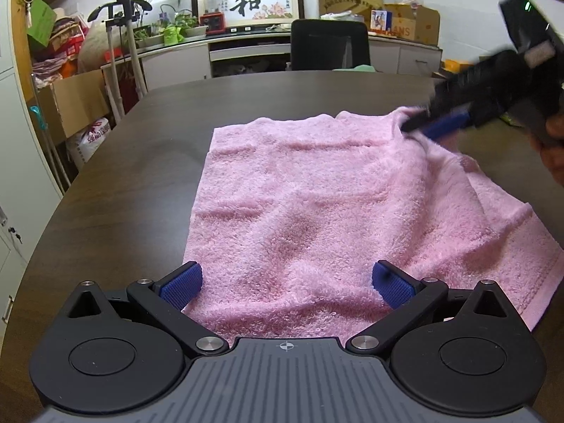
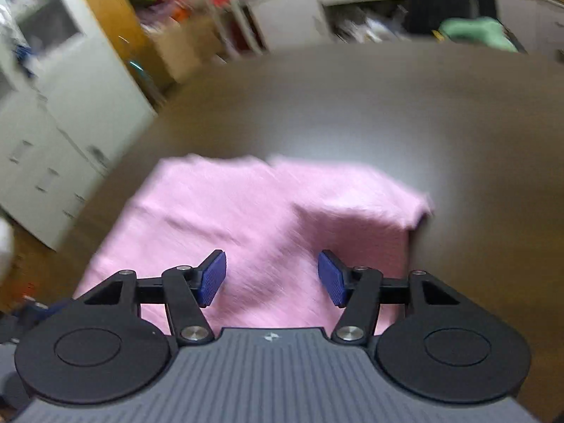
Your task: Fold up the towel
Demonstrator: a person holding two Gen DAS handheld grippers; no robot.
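Dark wood made up the table [image 1: 148, 162], a broad rounded top in a cluttered office. Nearest the left wrist camera, the left gripper [image 1: 286, 283] stood with its jaws wide apart over the near edge of the pink towel [image 1: 299, 190], its blue pads [image 1: 181, 287] clear of the cloth. That towel lay folded across the table's middle, its right side rumpled and spread toward the right edge. At the towel's far right corner the right gripper [image 1: 414, 125] hovered, blurred, a hand [image 1: 553, 148] behind it; from its own camera its jaws [image 2: 271, 278] stood apart above the cloth, gripping nothing. Beyond the far edge stood a black chair [image 1: 329, 44]. Farther back, on a counter, leaned a framed picture [image 1: 246, 3] bearing the character 和, and a cardboard box [image 1: 409, 24] whose print ended in "ANS".
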